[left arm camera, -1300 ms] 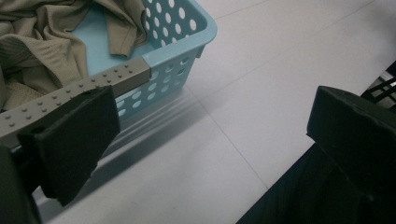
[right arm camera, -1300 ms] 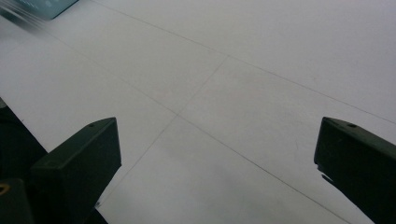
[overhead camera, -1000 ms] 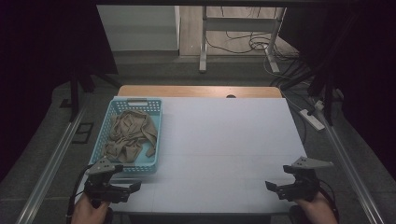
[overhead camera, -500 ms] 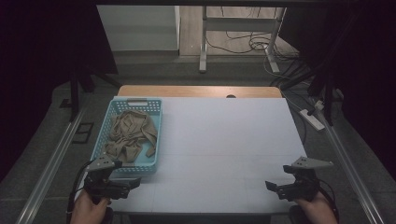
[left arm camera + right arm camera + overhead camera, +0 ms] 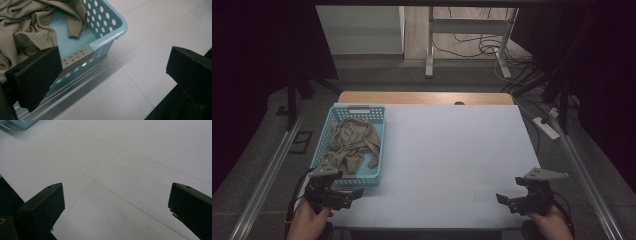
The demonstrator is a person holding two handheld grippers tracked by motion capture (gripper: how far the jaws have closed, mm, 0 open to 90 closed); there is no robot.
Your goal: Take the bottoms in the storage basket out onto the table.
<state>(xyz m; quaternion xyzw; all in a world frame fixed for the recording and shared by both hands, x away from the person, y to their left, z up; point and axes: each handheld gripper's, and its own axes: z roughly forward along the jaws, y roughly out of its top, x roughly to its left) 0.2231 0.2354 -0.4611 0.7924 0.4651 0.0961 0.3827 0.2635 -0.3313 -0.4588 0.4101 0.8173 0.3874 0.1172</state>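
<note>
Here, in the high view, a white table (image 5: 452, 150) is filling the middle of the scene, and a light blue basket (image 5: 380, 150) is standing on its left side. A beige cloth (image 5: 349, 145) is lying crumpled inside the basket. The left gripper (image 5: 357, 191) is sitting at the near left corner of the table, just beside the near end of the basket, and a hand (image 5: 307, 220) is holding it from below. The right gripper (image 5: 501, 198) is resting at the near right corner, well apart from the basket, and the other hand (image 5: 552, 222) is holding it.

In the left gripper view, the left gripper (image 5: 112, 75) is having its jaws wide apart and is grasping nothing. The corner of the basket (image 5: 110, 27) is lying between and beyond the jaws, with a grey dotted patch (image 5: 77, 57) on its rim. The cloth (image 5: 30, 27) is showing at the far left inside the basket.

In the right gripper view, the right gripper (image 5: 116, 202) is also standing released, jaws wide apart, over the bare white table (image 5: 130, 165). A small piece of the basket (image 5: 21, 123) is showing at the far left corner
</note>
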